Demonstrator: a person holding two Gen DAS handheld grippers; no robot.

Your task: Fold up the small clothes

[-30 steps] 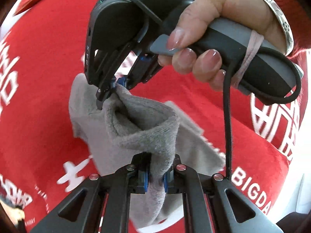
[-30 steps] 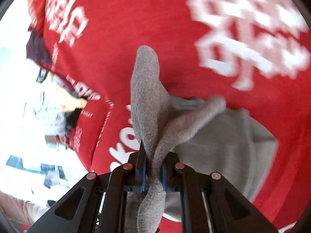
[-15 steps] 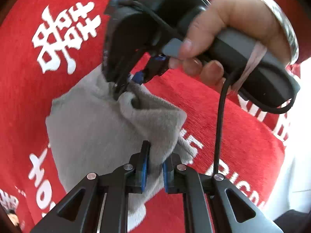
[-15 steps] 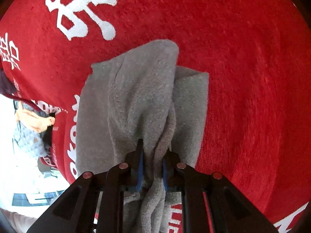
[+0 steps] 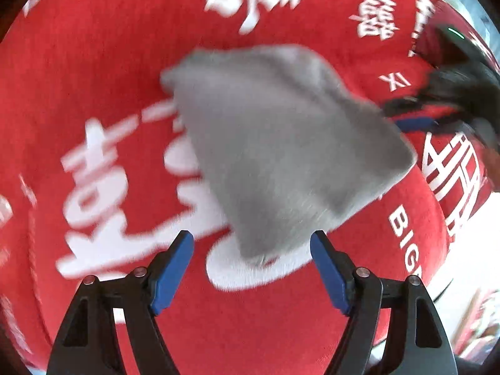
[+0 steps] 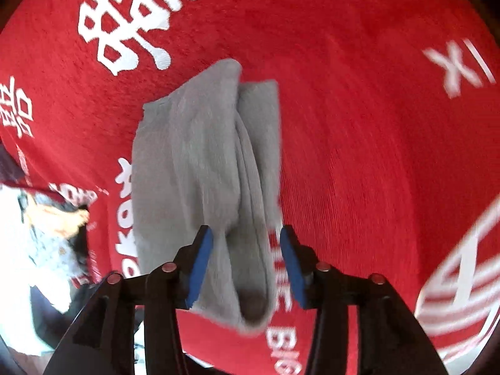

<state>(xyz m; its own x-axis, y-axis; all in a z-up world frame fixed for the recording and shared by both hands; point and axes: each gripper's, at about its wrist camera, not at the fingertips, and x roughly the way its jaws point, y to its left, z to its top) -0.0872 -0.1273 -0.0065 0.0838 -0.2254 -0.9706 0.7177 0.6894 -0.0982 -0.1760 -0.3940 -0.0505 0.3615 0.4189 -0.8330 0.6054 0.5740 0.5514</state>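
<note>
The left claw has just been opening: its blue pads stand wide apart, and the near corner of the grey cloth lies between them, untouched. The right claw has also just been opening; its pads are parted with the cloth's bunched ridge running between them. Whether the left pad brushes it I cannot tell.

The likely trouble is a pad snagging the fuzzy pile as a claw lifts away, dragging the fold open. The ridge ahead of the right claw looks uneven, so the top layer may slump sideways.

Beyond the cloth, the red printed cover over the worktop spreads flat ahead and to both sides. Its edge drops off at the right claw's left, near clutter below; the other claw hovers at the left claw's far right.
</note>
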